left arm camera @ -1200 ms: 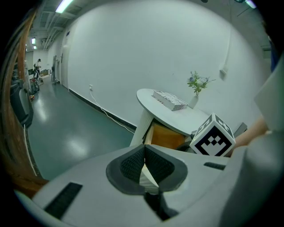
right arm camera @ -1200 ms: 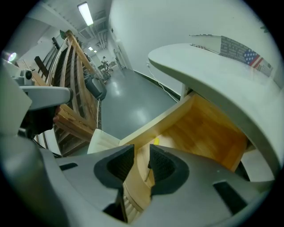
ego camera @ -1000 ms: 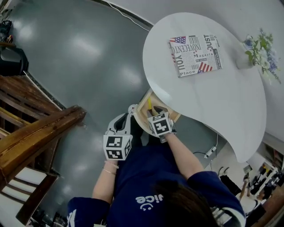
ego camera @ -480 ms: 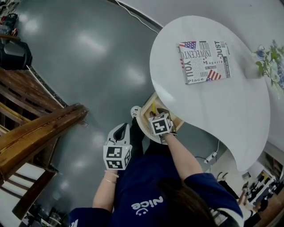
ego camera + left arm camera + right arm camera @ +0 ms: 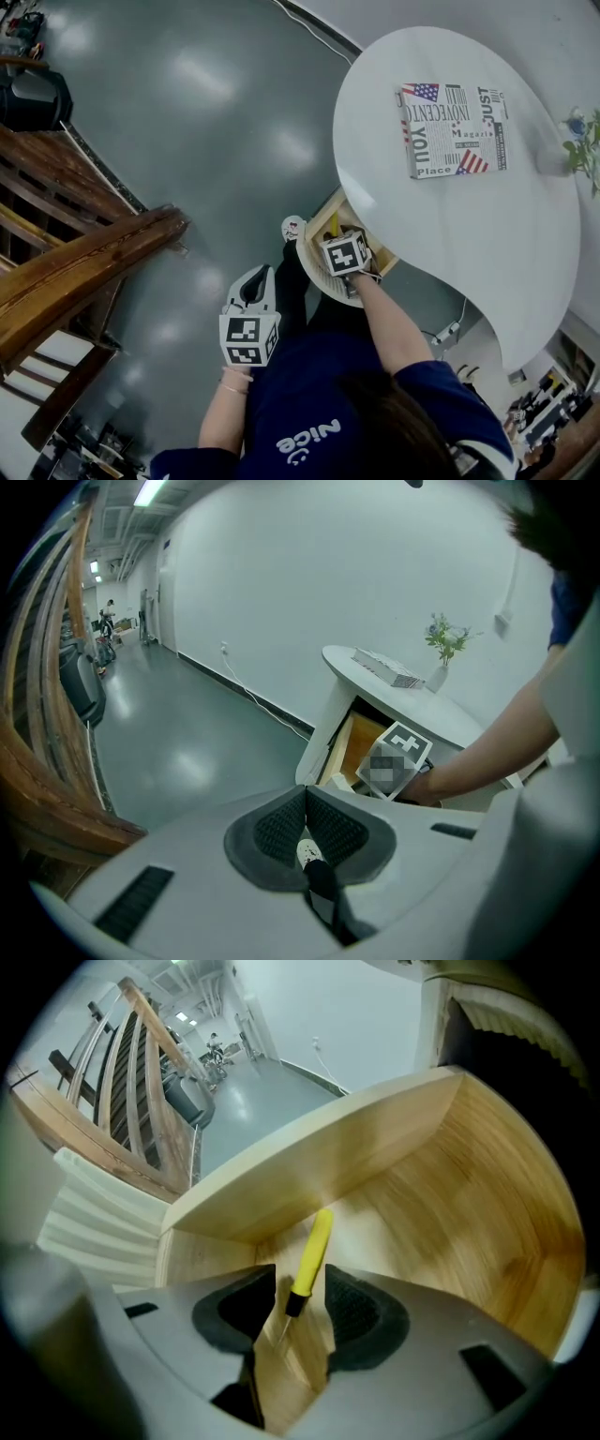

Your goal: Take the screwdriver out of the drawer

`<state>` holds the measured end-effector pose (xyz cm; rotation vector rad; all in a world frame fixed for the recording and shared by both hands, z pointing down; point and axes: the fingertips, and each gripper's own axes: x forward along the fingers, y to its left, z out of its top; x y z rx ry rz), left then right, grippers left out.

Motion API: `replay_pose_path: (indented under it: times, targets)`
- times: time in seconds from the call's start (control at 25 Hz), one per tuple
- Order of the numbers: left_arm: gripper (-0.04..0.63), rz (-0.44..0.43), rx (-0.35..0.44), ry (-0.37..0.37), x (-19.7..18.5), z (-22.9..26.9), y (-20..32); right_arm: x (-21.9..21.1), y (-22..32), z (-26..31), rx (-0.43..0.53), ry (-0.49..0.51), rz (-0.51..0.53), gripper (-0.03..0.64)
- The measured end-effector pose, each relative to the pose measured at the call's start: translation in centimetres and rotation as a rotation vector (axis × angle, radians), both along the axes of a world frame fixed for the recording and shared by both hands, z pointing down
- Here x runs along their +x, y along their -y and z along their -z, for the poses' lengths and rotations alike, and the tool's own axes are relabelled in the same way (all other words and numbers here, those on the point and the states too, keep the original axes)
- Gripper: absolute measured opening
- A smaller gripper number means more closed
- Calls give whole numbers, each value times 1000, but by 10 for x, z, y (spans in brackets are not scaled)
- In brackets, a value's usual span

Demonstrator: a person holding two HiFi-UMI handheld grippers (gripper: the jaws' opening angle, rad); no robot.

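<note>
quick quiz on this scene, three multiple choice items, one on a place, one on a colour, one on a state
1. Where does the screwdriver lie?
A. on the white tabletop
B. in the open wooden drawer
C. on the grey floor

2. What colour is its handle?
A. red
B. blue
C. yellow

3. How do the right gripper's jaws stand?
A. apart, one on each side of the screwdriver
B. clamped on the screwdriver
C. shut on nothing

Key:
1 B: the right gripper view shows it lying on the drawer's wooden bottom.
2 C: the handle is yellow, with a black collar at the shaft.
3 A: the jaws have just been opening, and a gap shows between each pad and the screwdriver.
</note>
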<state>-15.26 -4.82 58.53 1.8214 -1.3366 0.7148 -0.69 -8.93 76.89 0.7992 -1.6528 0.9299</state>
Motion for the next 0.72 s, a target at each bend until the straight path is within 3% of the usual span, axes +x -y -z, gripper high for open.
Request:
replay_pose_path:
  times: [0.52,0.72]
  targets:
    - [5,19,-30,21,-13,-9,-16,0,-6,-24,-6,-69,115,157]
    - [5,14,-39,17,-13,-11,-18,6,-2,-27,0,-81,71,119]
